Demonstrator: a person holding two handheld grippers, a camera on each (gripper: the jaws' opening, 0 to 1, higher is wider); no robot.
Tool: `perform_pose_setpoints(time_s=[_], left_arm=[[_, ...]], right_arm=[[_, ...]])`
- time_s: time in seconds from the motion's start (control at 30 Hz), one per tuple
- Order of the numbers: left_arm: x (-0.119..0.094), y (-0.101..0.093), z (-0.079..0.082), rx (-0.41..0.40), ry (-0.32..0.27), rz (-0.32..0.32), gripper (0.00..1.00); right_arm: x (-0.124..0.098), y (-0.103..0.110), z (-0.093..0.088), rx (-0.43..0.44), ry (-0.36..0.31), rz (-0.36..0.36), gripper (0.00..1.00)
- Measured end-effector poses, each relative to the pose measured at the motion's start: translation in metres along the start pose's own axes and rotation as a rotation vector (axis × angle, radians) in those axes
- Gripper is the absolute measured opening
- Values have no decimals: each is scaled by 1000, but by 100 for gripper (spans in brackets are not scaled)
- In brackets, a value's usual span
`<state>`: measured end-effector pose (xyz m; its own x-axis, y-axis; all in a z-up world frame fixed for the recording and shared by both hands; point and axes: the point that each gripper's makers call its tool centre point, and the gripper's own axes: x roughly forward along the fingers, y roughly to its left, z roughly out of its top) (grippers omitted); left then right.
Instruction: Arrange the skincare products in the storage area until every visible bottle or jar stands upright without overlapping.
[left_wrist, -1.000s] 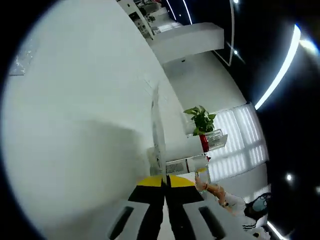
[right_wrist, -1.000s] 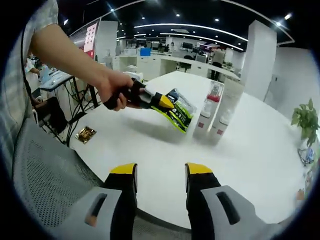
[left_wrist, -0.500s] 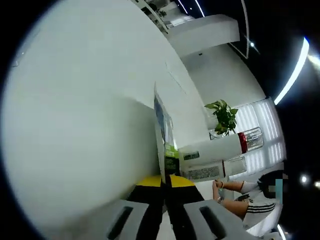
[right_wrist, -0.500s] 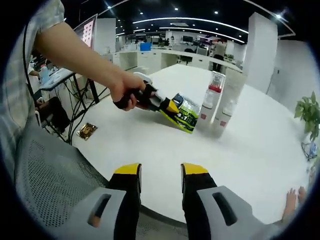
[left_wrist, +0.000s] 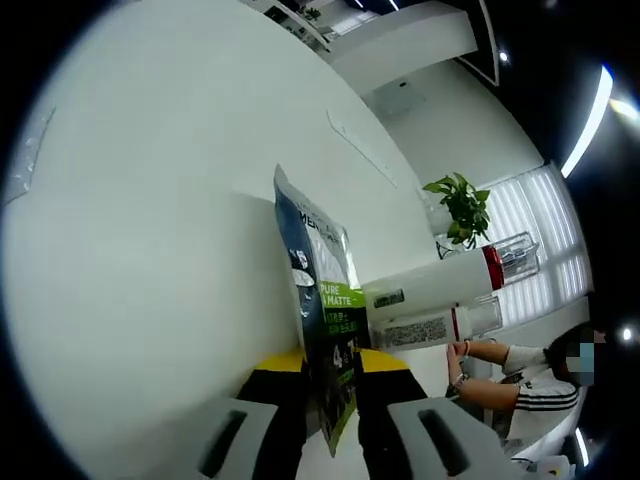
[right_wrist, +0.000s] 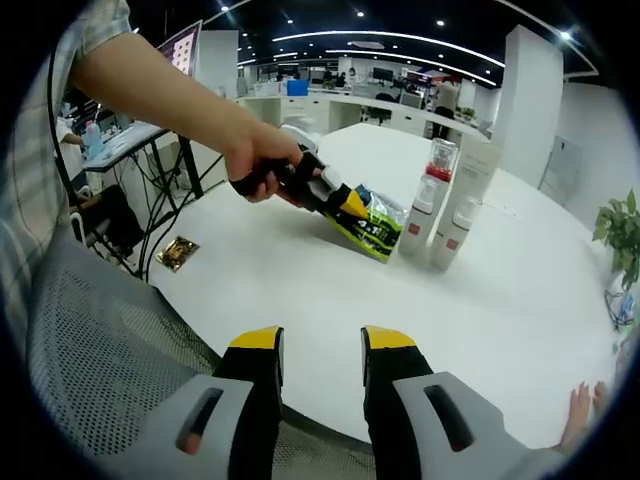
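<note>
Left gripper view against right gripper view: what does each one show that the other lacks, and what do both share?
Left gripper view alone: the print on the green and dark sachet up close, pinched between its own jaws, and a seated person's sleeve.

Right gripper view alone: the hand holding the left gripper, a mesh chair, a small gold packet, and the right gripper open and empty.

Both: the white table, the sachet, two white bottles beside it, and a potted plant.

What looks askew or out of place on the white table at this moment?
The green sachet is clamped in the left gripper, tilted against the taller bottle, not standing by itself. A small gold packet lies flat near the table edge, apart from the bottles.
</note>
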<state>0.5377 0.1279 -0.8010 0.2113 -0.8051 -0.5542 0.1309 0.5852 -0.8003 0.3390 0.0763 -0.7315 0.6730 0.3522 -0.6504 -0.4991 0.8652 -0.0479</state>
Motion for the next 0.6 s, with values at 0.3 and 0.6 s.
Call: perform_pose_setpoints(time_s=[0.3,0.6], left_arm=[[-7,-8,-22,96,165,72,32],[-6,-13,-24,321,259,153,51]], right_arm=[[-2,1,1,-28,-6,-10,29],[-3,-1,1,-43,-4,-24,29]])
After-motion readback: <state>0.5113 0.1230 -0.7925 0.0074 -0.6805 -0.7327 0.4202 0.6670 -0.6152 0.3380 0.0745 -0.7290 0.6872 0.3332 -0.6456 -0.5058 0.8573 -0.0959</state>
